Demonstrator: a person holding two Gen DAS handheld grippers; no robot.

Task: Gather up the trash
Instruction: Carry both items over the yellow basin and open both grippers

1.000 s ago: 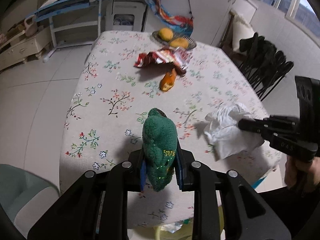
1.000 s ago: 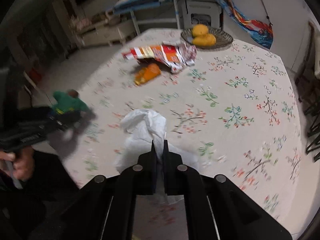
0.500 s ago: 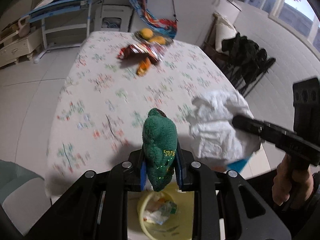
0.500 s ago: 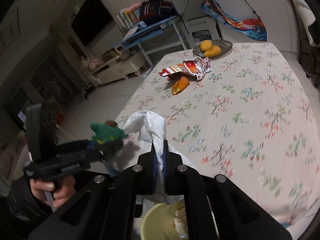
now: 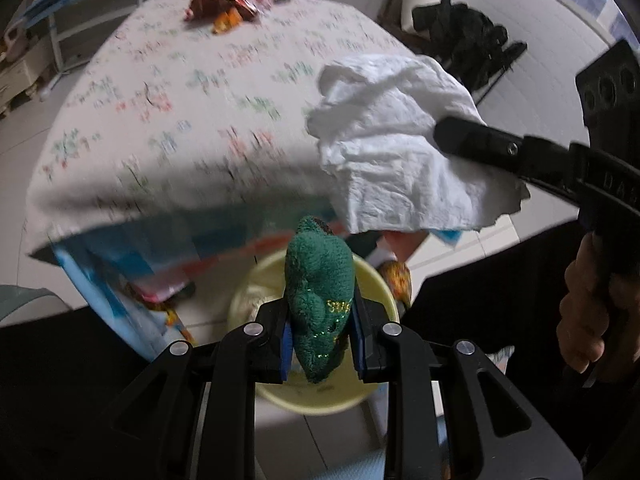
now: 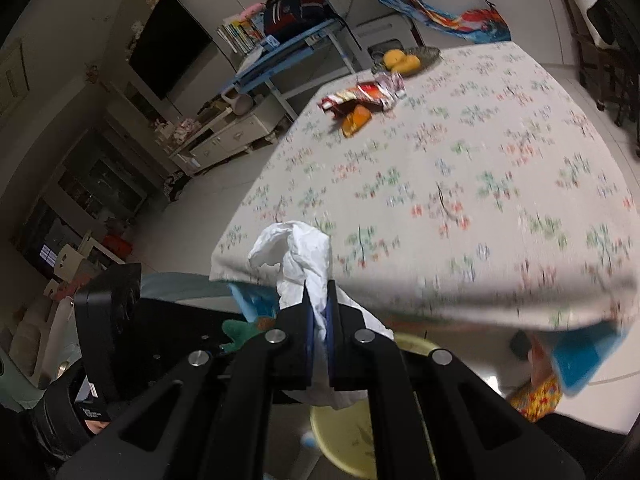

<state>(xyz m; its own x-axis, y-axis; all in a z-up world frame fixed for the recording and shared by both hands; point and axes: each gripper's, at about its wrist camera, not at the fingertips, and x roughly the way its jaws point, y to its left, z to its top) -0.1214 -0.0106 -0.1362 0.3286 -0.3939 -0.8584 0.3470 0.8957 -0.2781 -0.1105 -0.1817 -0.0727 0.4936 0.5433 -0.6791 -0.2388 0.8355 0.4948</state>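
My left gripper (image 5: 320, 336) is shut on a green knitted piece (image 5: 319, 284), held over a yellow bin (image 5: 376, 280) on the floor below the table's near edge. My right gripper (image 6: 319, 332) is shut on a crumpled white tissue (image 6: 298, 252); the left wrist view shows that tissue (image 5: 396, 152) hanging past the table corner, above and right of the bin. The bin's rim (image 6: 344, 440) also shows under the right gripper. On the far part of the table lie a red snack wrapper (image 6: 366, 94) and an orange packet (image 6: 356, 120).
The table carries a floral cloth (image 6: 460, 168) with a blue layer under its edge. A dish of yellow fruit (image 6: 404, 60) stands at the far end. Dark chairs (image 5: 472, 36) are at the right, a blue desk (image 6: 288, 56) and cabinets beyond. A hand (image 5: 584, 320) grips the right tool.
Both grippers have drawn back off the table top to beyond its near edge. The yellow bin has come into view under them. Both keep hold of what they carry.
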